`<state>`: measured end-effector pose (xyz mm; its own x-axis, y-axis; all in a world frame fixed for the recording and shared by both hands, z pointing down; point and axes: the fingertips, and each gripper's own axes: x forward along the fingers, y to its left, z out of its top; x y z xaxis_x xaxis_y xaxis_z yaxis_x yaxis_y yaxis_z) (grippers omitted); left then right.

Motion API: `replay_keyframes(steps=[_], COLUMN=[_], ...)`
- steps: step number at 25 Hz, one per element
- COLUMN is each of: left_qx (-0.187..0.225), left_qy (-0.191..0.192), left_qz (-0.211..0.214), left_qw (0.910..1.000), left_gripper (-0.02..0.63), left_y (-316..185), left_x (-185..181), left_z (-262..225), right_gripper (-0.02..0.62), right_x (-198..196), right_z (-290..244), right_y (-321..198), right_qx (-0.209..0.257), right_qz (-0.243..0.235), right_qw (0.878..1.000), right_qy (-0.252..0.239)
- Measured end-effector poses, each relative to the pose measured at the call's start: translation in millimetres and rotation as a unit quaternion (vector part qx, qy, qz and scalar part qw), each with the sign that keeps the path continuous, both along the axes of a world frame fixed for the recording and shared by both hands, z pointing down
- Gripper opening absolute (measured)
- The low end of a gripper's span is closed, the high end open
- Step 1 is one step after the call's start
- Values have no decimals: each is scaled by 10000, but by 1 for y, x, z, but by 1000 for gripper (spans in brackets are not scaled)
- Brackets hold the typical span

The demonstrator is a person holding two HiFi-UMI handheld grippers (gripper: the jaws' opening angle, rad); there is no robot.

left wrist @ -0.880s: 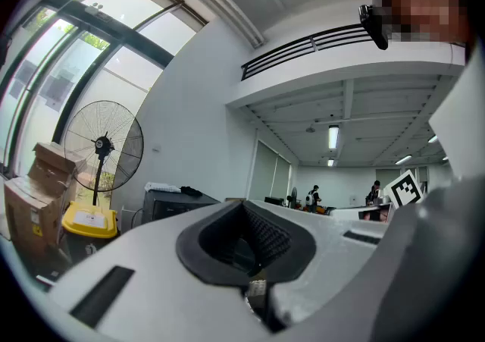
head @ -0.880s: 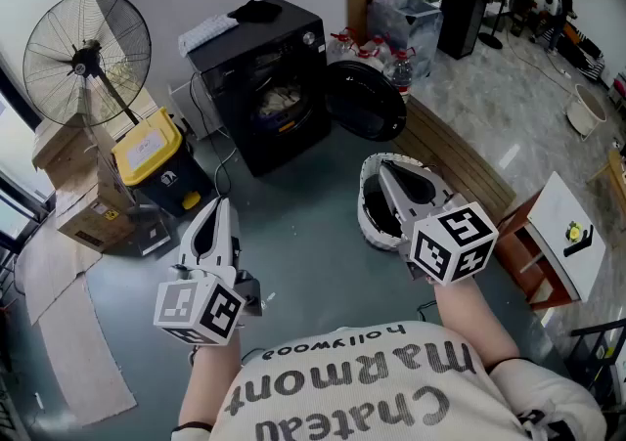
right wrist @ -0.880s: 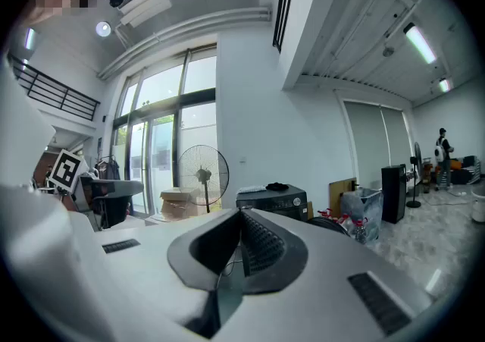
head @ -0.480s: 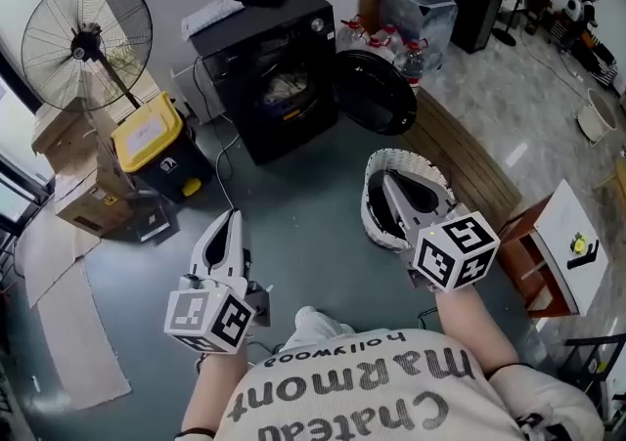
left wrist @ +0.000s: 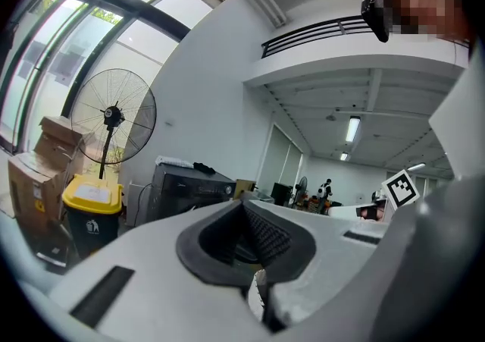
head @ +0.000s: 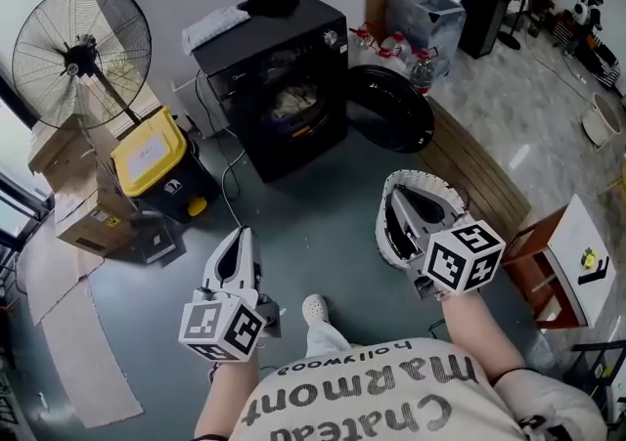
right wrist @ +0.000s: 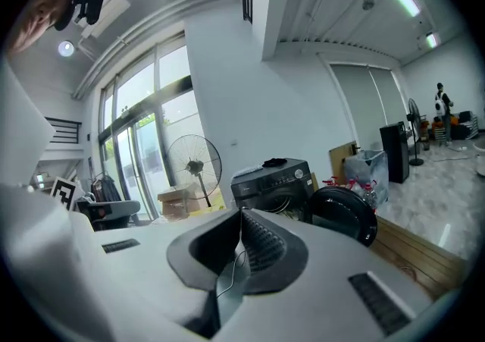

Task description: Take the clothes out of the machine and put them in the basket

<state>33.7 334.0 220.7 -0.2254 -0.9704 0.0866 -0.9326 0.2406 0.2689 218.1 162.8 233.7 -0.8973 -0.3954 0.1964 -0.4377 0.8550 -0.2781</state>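
Observation:
The black washing machine [head: 284,67] stands ahead with its round door [head: 391,109] swung open to the right. Light clothes [head: 293,100] lie in the drum. A white woven basket [head: 409,197] sits on the grey floor at the right, partly hidden behind my right gripper [head: 393,191], which is shut and empty above it. My left gripper [head: 238,236] is shut and empty too, over bare floor well short of the machine. The machine [left wrist: 186,185] shows far off past the left gripper [left wrist: 244,205], and in the right gripper view the machine [right wrist: 276,180] stands beyond the shut right gripper [right wrist: 241,215].
A pedestal fan [head: 83,48], a yellow-lidded bin [head: 152,151] and cardboard boxes [head: 78,204] stand left of the machine. A folded white cloth [head: 215,26] and a dark item [head: 269,4] lie on top of it. A wooden platform [head: 479,170] runs along the right, with bottles [head: 401,48] behind the door.
The person has stepped forward: machine and basket sit nearer and lower in the head view, and a shoe now shows on the floor. Both grippers stay shut and empty.

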Motion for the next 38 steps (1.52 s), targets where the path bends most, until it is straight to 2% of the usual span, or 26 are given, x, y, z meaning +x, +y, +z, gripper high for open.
replay_keyframes(steps=[6, 14, 17, 22, 29, 38], left_qx=[119, 441, 450, 135, 75, 115], left_qy=[90, -207, -215, 40, 102, -96], left_qz=[151, 367, 387, 405, 267, 148], left_qw=[9998, 9981, 9980, 9991, 9996, 9998], left_gripper=[8, 8, 8, 8, 8, 8], left_y=[-44, -77, -84, -95, -124, -216], left_x=[-64, -129, -143, -156, -185, -219], left_z=[-17, -51, -47, -17, -13, -33], right_gripper=[29, 29, 29, 29, 29, 29], right_x=[-59, -114, -130, -150, -189, -233], right_z=[-13, -44, -38, -8, 0, -11], right_y=[-26, -55, -58, -67, -100, -196], right_qx=[119, 440, 472, 218, 149, 166], right_qz=[92, 389, 378, 288, 57, -146], right_qw=[9999, 9981, 9981, 9991, 9994, 9995], right_qy=[66, -176, -87, 240, 299, 221])
